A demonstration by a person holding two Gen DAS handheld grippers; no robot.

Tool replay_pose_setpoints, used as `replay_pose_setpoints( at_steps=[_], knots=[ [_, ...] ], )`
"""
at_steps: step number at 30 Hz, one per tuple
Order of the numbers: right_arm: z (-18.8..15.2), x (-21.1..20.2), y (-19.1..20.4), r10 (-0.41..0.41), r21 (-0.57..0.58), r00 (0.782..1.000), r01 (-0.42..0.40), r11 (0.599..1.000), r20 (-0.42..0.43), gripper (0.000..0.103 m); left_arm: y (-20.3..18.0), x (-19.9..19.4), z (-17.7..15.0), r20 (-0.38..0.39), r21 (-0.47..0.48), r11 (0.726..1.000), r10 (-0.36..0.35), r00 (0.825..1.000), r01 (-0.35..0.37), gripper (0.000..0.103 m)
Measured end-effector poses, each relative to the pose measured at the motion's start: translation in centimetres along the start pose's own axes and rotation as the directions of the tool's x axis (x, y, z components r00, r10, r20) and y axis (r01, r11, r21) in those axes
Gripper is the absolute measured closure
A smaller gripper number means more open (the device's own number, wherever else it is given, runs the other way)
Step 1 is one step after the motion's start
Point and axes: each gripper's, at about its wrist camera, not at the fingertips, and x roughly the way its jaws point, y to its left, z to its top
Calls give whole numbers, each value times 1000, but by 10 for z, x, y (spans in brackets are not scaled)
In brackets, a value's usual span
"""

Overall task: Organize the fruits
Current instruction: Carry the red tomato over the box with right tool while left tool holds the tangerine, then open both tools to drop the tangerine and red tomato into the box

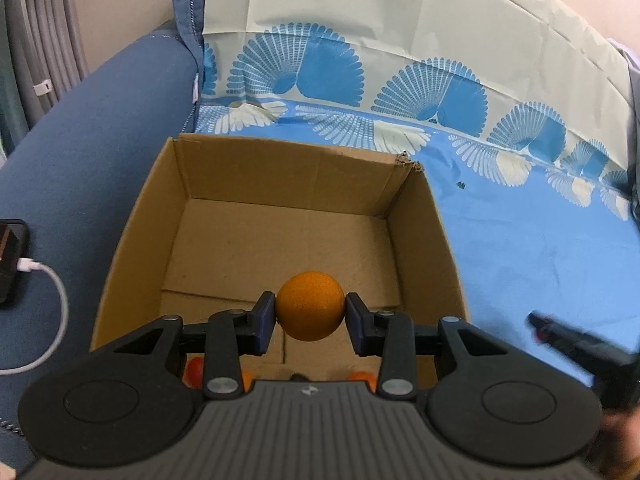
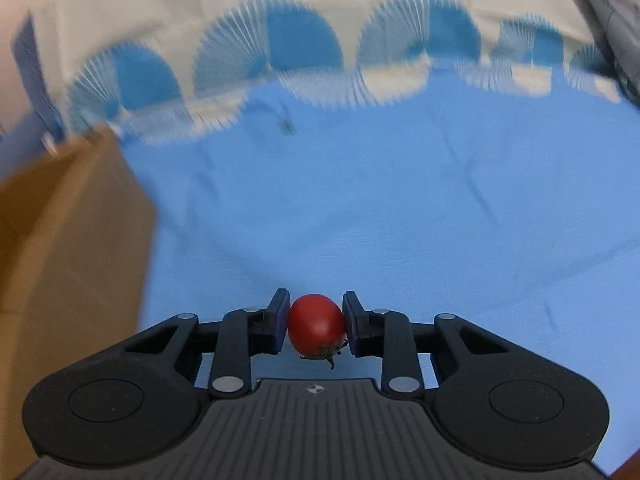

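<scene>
Here orange (image 1: pixel 310 305) hangs jaw-gripped inside box rim (image 1: pixel 296 147); tomato (image 2: pixel 317 329) over cloth (image 2: pixel 400 208).

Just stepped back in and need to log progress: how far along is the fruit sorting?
Some is done: small orange and red fruits already lie in the cardboard box. In hand: the left gripper holds an orange over the open box, and the right gripper holds a tomato above the blue cloth. Left: dropping both in. No other loose fruit shows.
</scene>
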Motion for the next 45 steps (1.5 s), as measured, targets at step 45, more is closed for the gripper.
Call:
replay_pose_setpoints(
  at_steps=[45],
  knots=[
    [-35,-28,202,285,-267,949,-311,912,-132,72,65,39,-42,-154,65,996,64,986,-54,61]
  ],
)
